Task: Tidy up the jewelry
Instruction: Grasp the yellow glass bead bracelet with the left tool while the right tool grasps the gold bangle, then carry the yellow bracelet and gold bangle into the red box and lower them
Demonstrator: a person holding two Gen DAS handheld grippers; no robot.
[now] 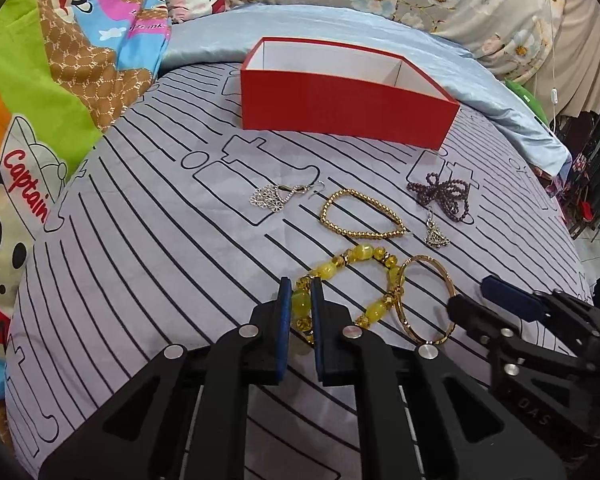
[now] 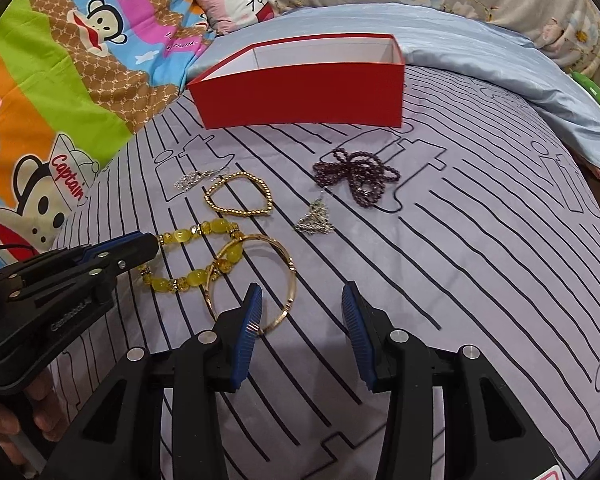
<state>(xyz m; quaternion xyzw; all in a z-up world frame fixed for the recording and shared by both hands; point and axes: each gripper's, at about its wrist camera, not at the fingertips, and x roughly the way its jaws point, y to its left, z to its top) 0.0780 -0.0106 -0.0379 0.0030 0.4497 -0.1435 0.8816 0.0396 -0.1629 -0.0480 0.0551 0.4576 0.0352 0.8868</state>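
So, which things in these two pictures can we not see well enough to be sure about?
- Red box floor: both views, hidden by its near wall; whether jewelry lies inside is unclear.
- Yellow bead bracelet: left wrist view, the left gripper fingers cover the pinched part.
- Gold bangle: right wrist view, the near rim passes behind a finger of the right gripper.
- Silver earrings: both views, details too small.
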